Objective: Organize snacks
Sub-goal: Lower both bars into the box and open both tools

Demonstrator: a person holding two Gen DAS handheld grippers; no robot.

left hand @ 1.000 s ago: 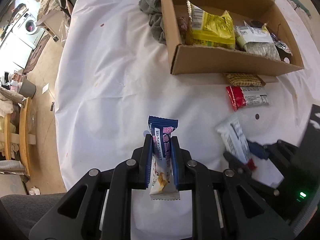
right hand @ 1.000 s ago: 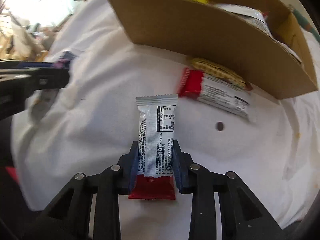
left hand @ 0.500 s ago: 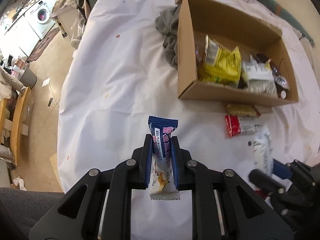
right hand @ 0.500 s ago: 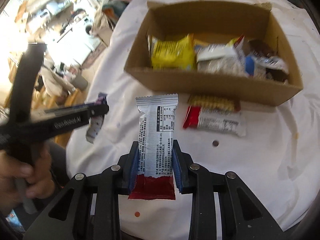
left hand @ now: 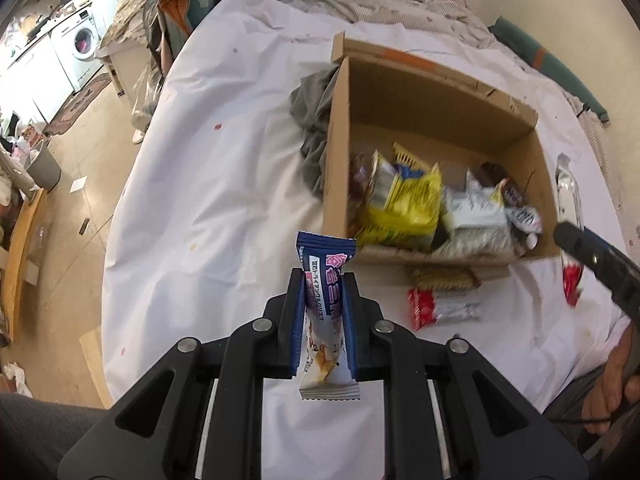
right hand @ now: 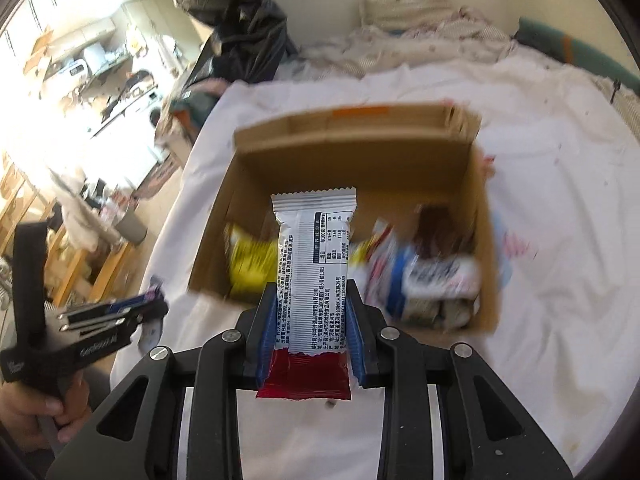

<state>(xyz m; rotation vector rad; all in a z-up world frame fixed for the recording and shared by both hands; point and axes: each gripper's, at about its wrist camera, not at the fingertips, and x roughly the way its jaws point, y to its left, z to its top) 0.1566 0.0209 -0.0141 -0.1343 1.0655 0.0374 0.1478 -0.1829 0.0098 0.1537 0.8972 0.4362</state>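
My left gripper (left hand: 322,280) is shut on a blue and white snack bar (left hand: 326,280), held upright above the white cloth, short of the cardboard box (left hand: 336,152). My right gripper (right hand: 313,288) is shut on a silver and red snack packet (right hand: 314,264) and hangs in front of the open box (right hand: 352,152), its top edge over the box's inside. In the left wrist view the right gripper (left hand: 576,240) shows at the right edge with that packet. The box holds a yellow bag (left hand: 404,208) and several other packets. On the cloth before the box lie a red and silver packet (left hand: 442,308) and a cracker pack (left hand: 440,278).
A grey cloth (left hand: 314,132) is bunched against the box's left wall. The white sheet (left hand: 224,184) covers the table; its left edge drops to the floor, with a washing machine (left hand: 82,52) and a grey bin (left hand: 44,164) beyond. A hand (right hand: 44,408) grips the left tool.
Both grippers have risen with their packets. The right one has swung from the cloth up to the box, which now fills its view; the left view has tilted up to show the whole box.
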